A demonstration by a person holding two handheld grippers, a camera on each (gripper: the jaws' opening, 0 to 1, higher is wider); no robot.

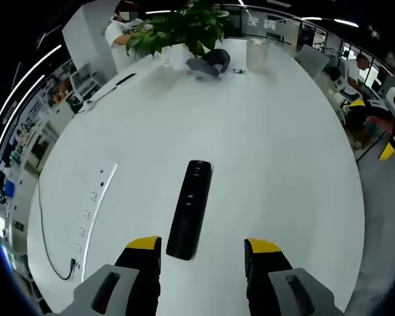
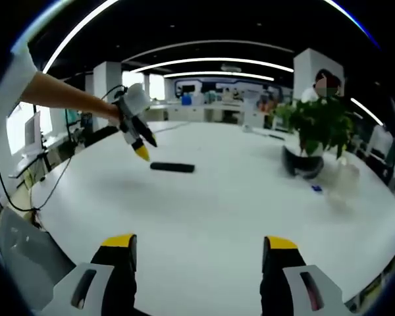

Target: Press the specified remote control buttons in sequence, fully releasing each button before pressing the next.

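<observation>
No legible text, brand, number or sign anywhere: buttons on the black remote control (image 1: 189, 209) too small to read, and far wall panels beyond the potted plant (image 2: 318, 128) too blurred.

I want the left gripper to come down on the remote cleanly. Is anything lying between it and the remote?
Nothing visible. In the left gripper view the remote lies on bare white table just ahead of the open left gripper. The power strip sits off to one side, and the plant is far behind.
</observation>
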